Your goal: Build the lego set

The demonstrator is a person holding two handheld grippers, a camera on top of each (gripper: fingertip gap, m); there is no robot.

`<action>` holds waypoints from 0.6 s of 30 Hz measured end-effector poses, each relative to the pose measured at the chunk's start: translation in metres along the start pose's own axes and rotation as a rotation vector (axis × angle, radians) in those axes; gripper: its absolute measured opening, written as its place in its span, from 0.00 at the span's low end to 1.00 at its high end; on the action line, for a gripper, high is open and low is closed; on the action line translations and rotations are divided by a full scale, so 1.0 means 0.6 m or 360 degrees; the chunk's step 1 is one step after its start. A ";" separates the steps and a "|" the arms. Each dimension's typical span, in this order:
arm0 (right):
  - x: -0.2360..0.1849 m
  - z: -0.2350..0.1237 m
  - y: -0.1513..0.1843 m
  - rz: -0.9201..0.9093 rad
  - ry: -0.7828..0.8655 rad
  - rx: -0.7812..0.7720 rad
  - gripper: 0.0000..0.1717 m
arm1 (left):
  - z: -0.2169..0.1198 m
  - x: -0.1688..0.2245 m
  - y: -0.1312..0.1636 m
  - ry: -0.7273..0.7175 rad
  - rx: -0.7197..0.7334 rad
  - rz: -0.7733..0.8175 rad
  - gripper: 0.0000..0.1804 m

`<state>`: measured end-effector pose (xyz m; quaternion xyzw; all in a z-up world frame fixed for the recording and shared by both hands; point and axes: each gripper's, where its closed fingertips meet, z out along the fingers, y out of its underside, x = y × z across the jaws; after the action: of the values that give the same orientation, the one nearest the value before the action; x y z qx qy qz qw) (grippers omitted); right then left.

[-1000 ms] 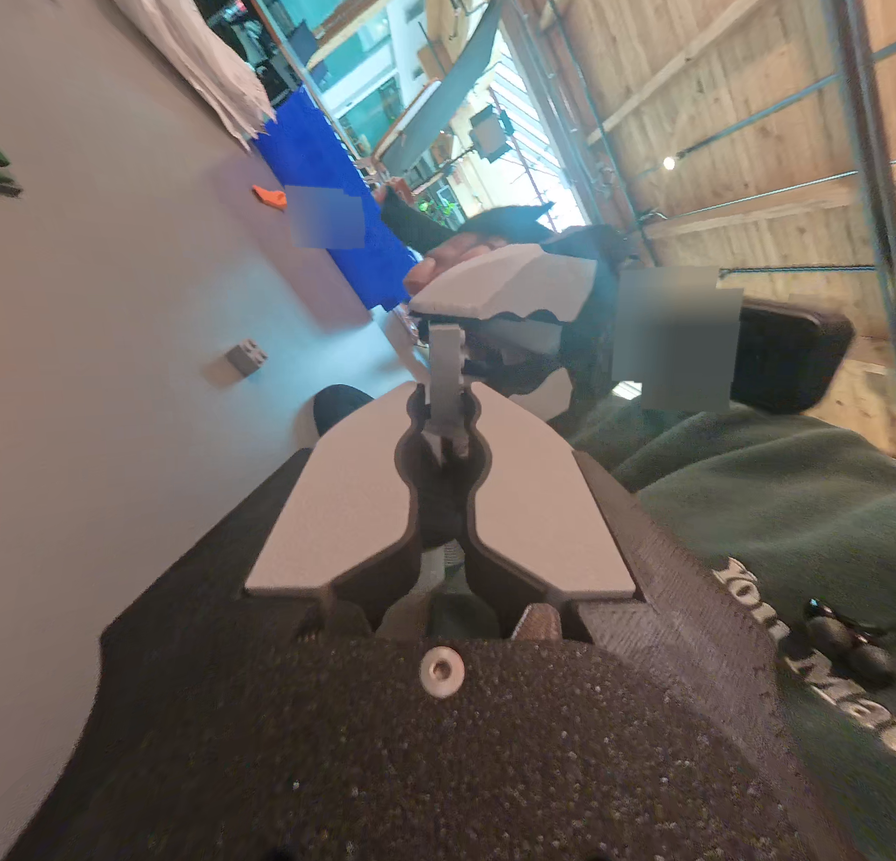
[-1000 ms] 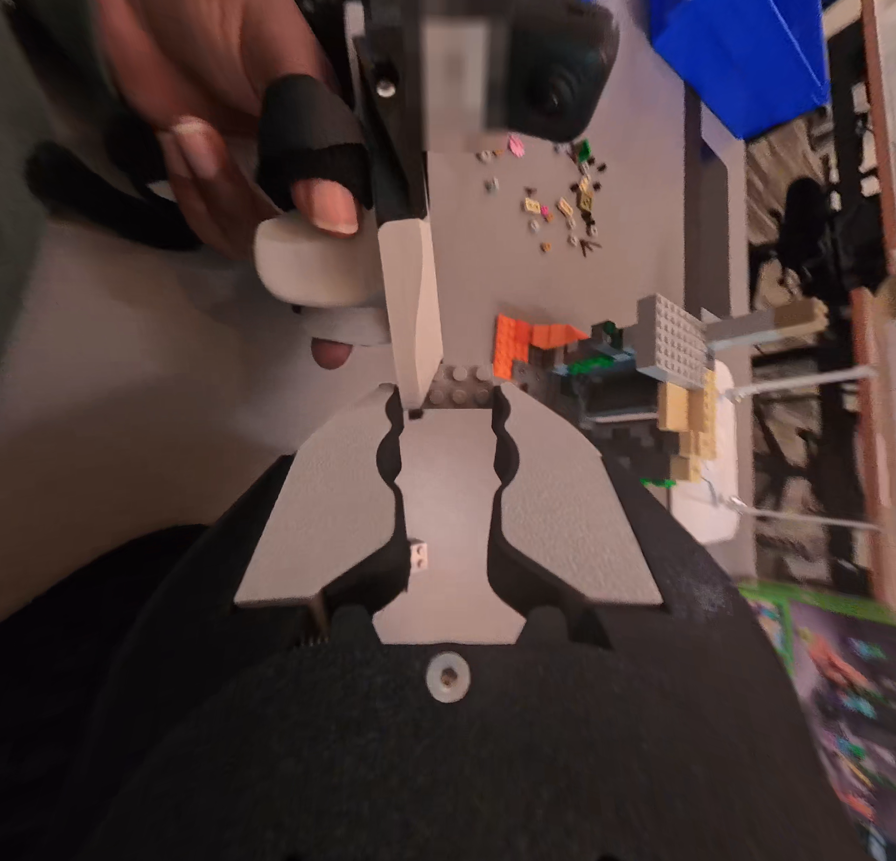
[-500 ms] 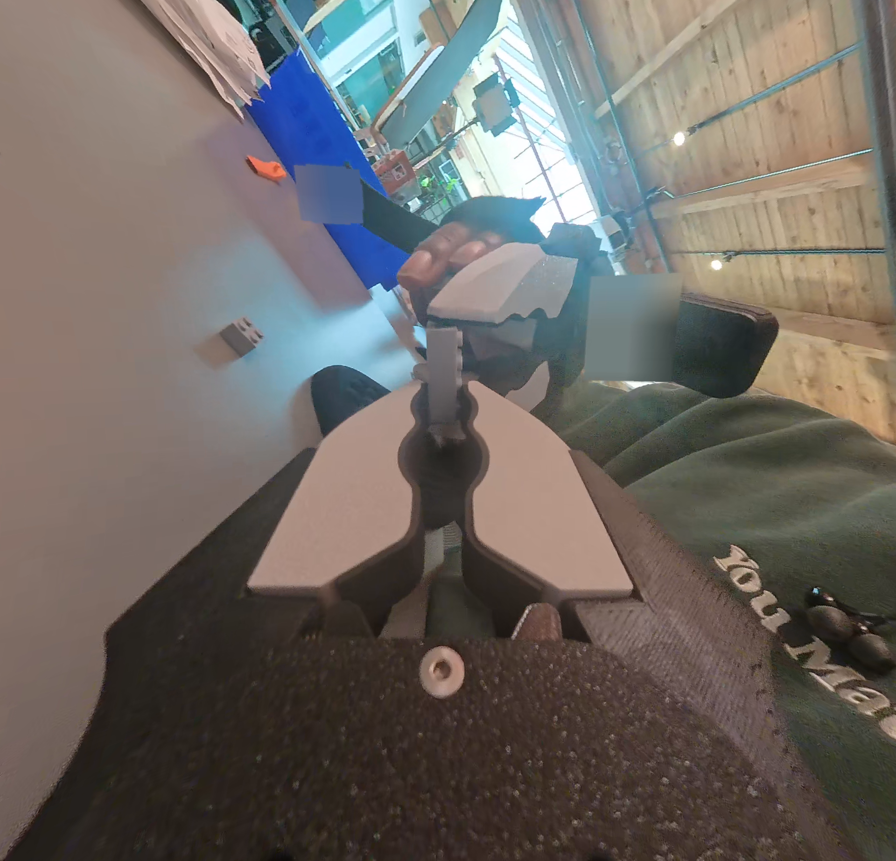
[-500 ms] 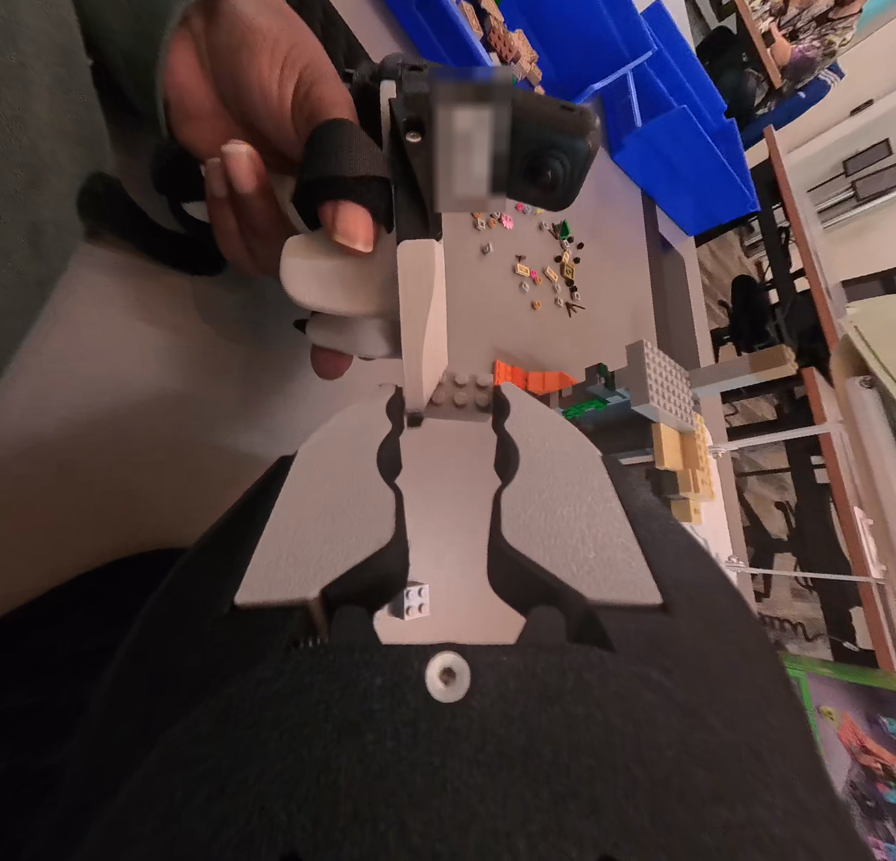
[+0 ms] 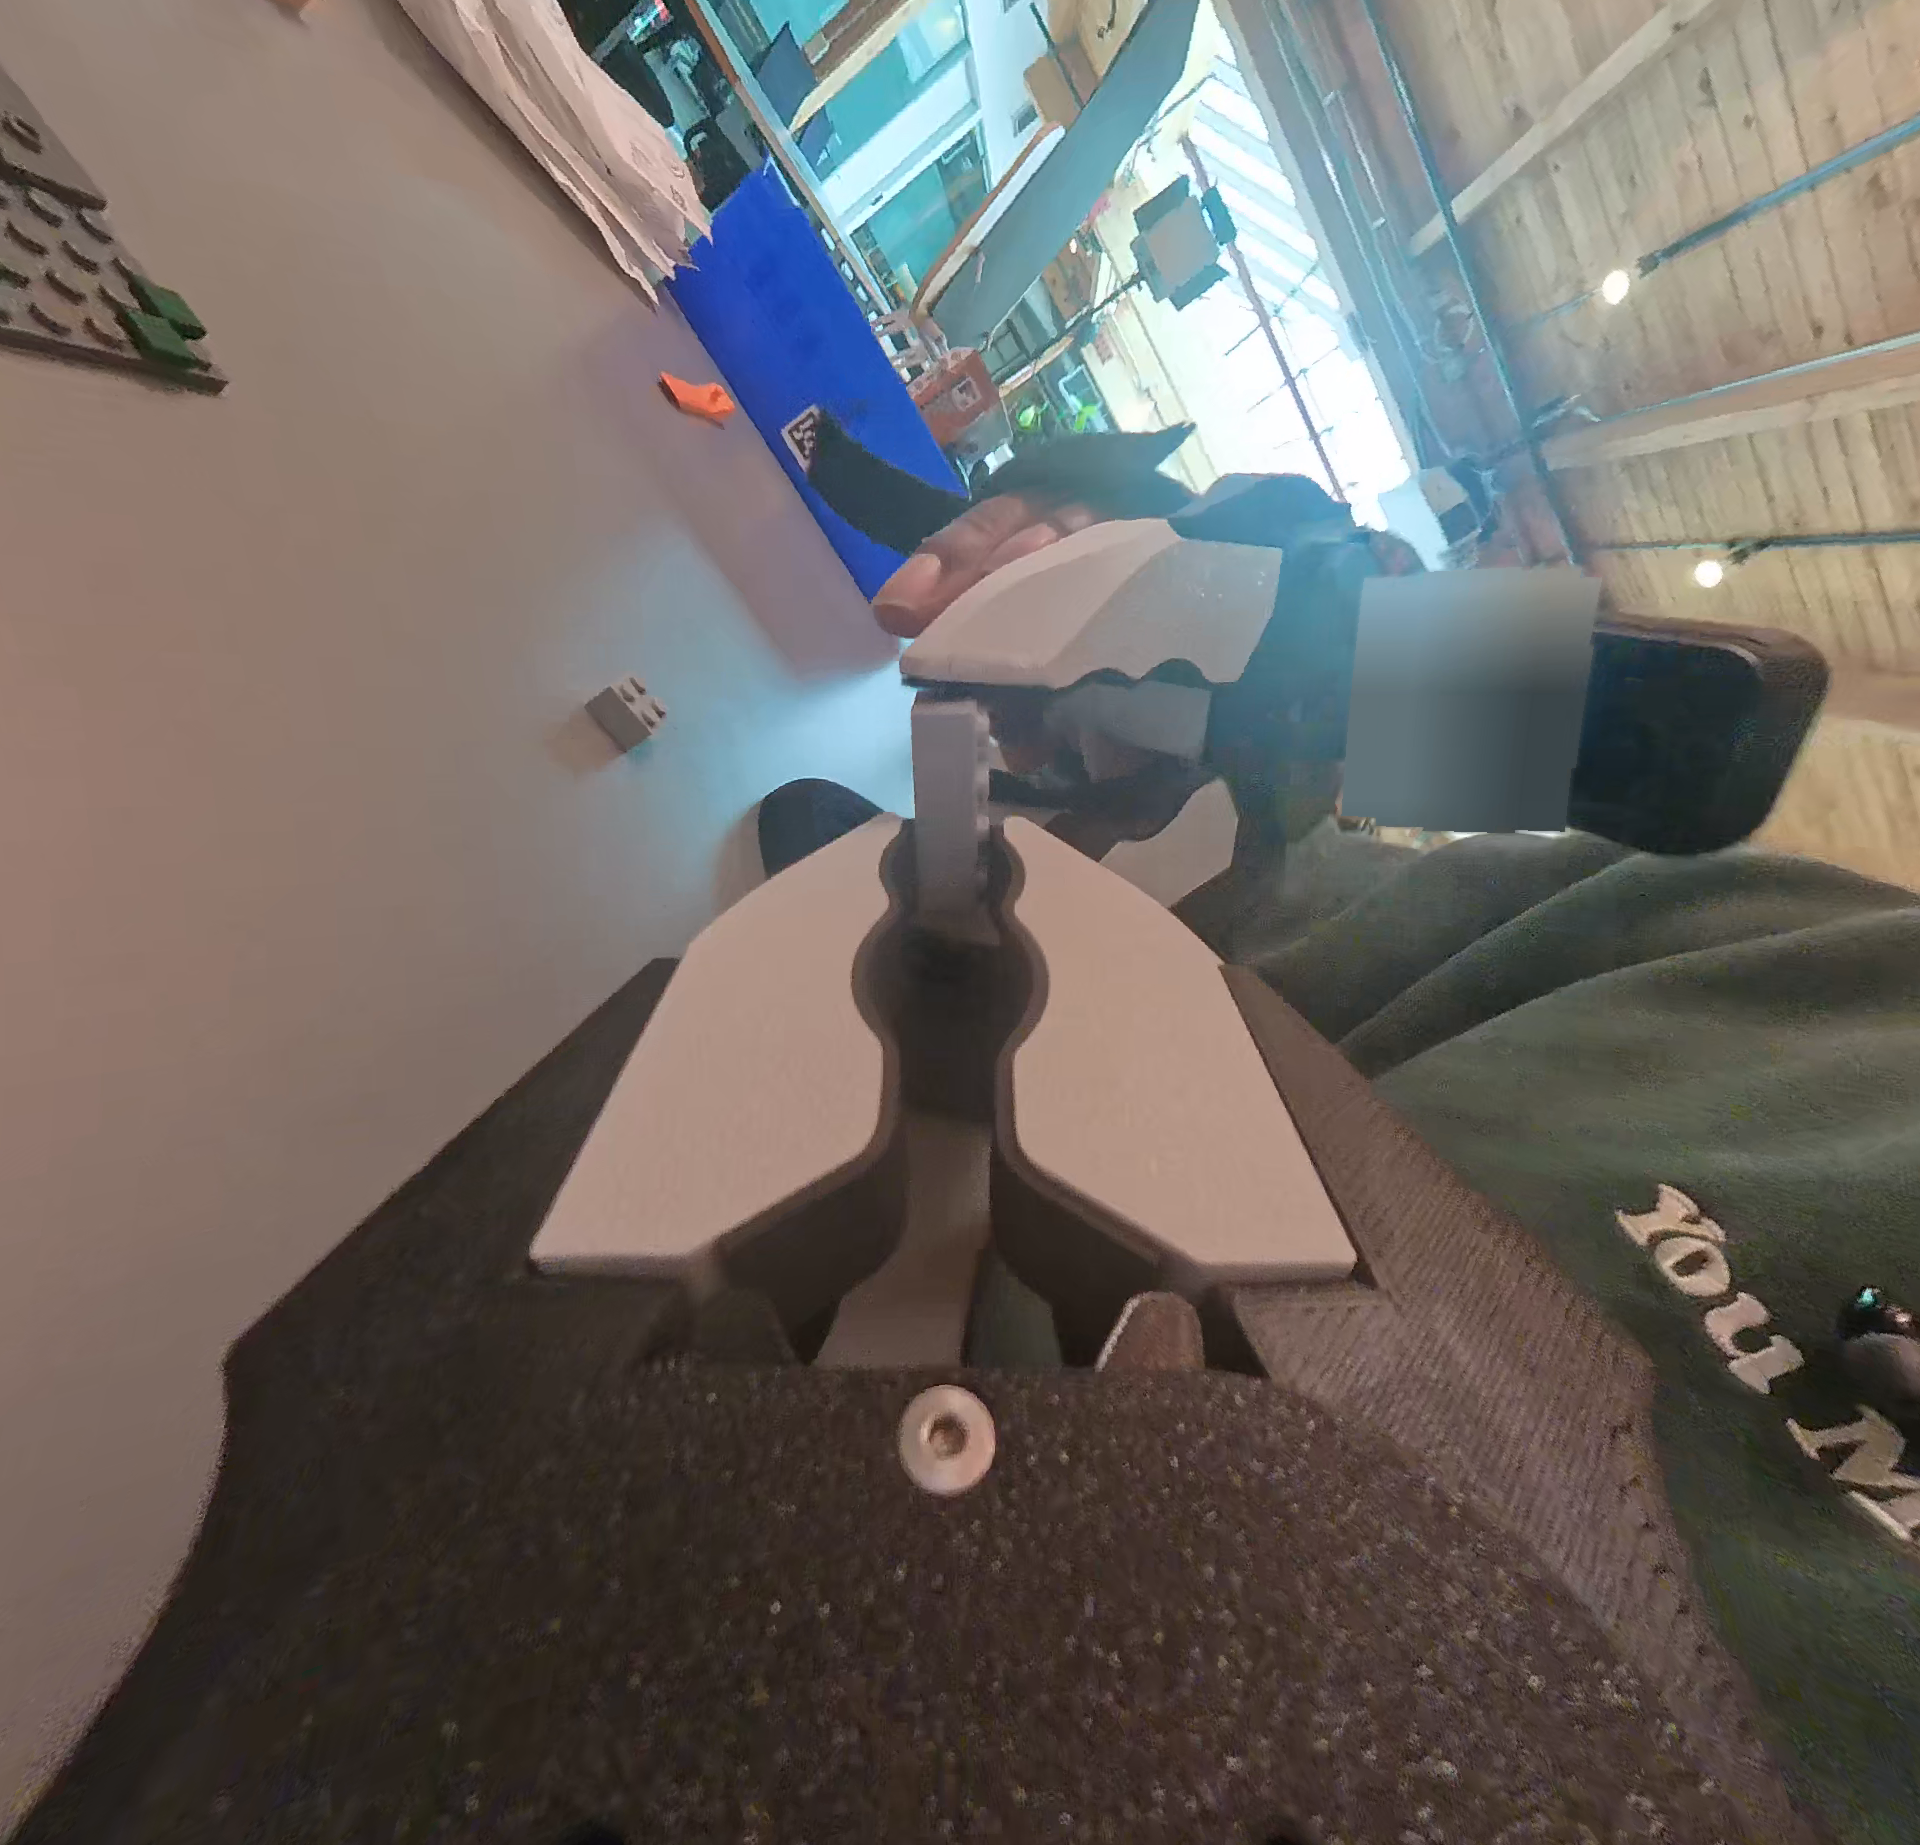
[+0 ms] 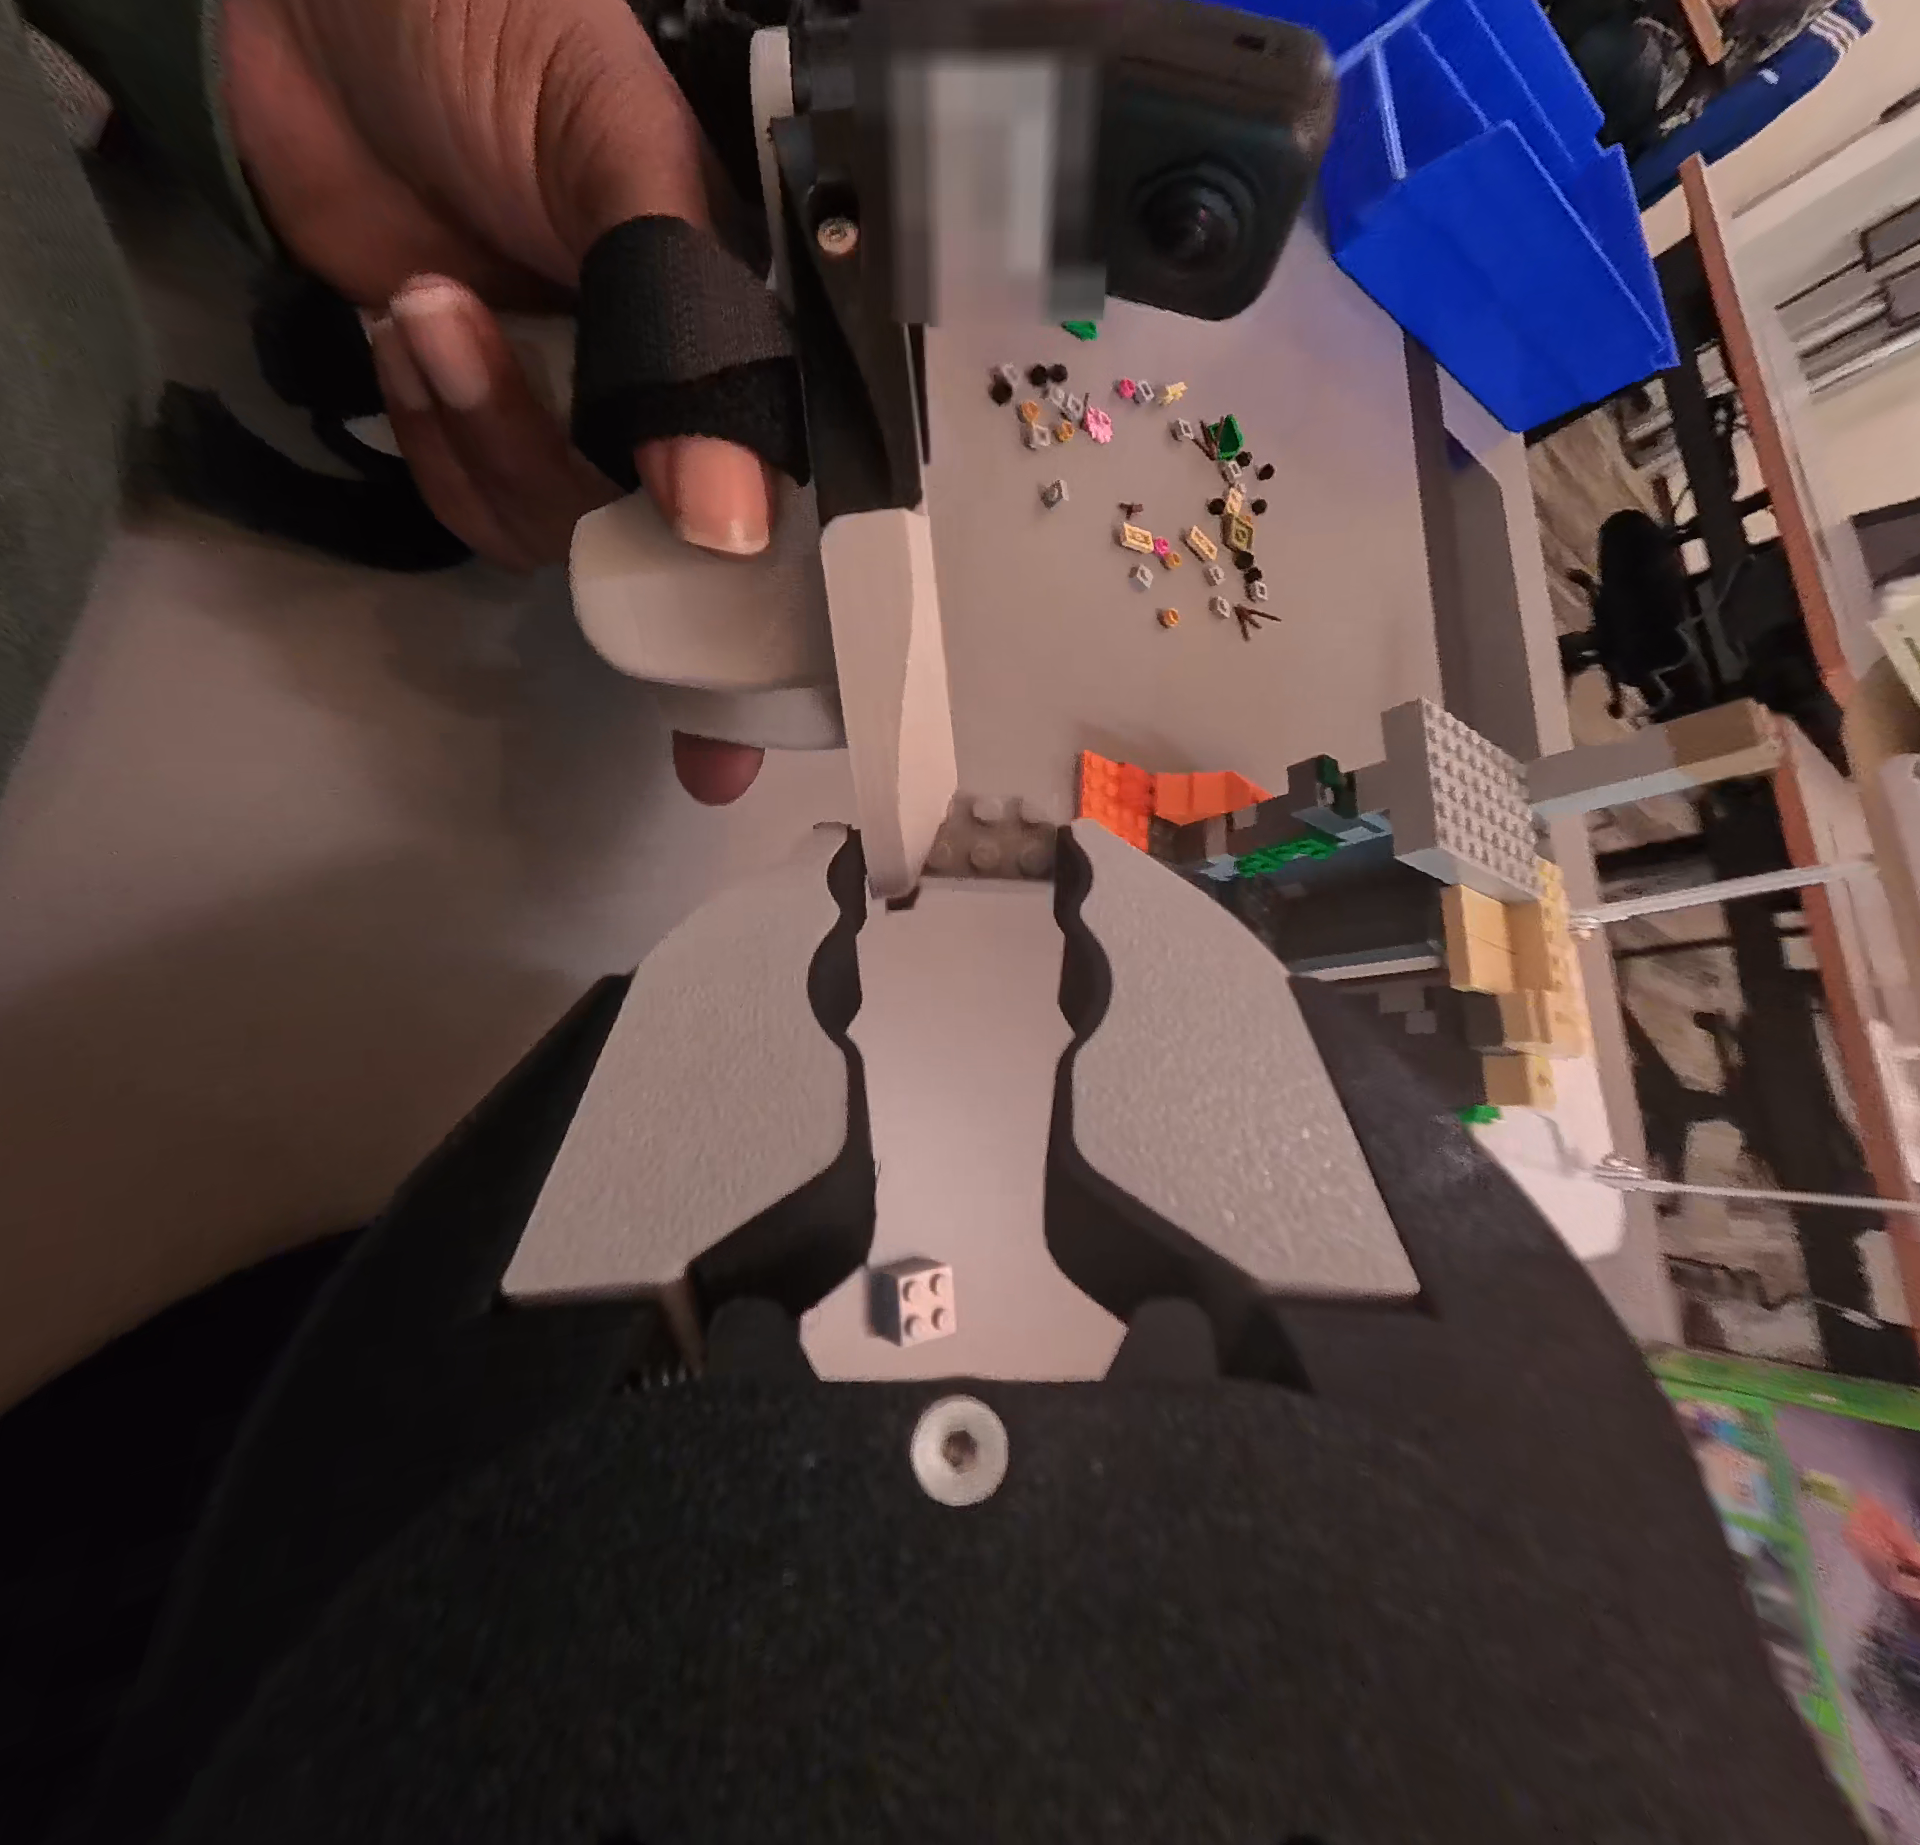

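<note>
Lengthwise between both fingers (image 5: 1091, 964), grey brick (image 5: 951, 808)

Small grey brick (image 5: 625, 715) loose on table (image 5: 312, 652). Orange piece (image 5: 696, 398) near blue bin (image 5: 800, 361). Scattered tiny pieces (image 6: 1153, 486) beyond partly built brick model (image 6: 1351, 860); blue bins (image 6: 1475, 195) behind.

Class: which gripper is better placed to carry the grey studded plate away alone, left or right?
Left, probably. The left gripper is shut on the grey plate, both pads against its faces. The right gripper shows only one fingertip touching the plate's far end.
</note>
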<state>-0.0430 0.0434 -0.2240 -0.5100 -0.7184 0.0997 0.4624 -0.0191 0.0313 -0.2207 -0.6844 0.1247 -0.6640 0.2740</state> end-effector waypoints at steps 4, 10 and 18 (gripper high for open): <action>0.023 -0.024 0.070 0.0287 -0.0176 -0.0081 0.21 | -0.012 -0.016 -0.002 -0.0078 0.0054 -0.0059 0.06; 0.002 -0.050 0.195 0.0508 -0.0528 -0.0438 0.20 | -0.016 -0.034 -0.003 -0.0153 0.0110 -0.0115 0.06; -0.022 -0.019 0.220 0.0497 -0.0657 -0.0507 0.09 | -0.008 -0.043 -0.005 -0.0184 0.0111 -0.0156 0.06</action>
<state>0.0509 0.0891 -0.3063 -0.6493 -0.7168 0.1571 0.1999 -0.0268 0.0465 -0.2411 -0.7170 0.0518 -0.6399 0.2714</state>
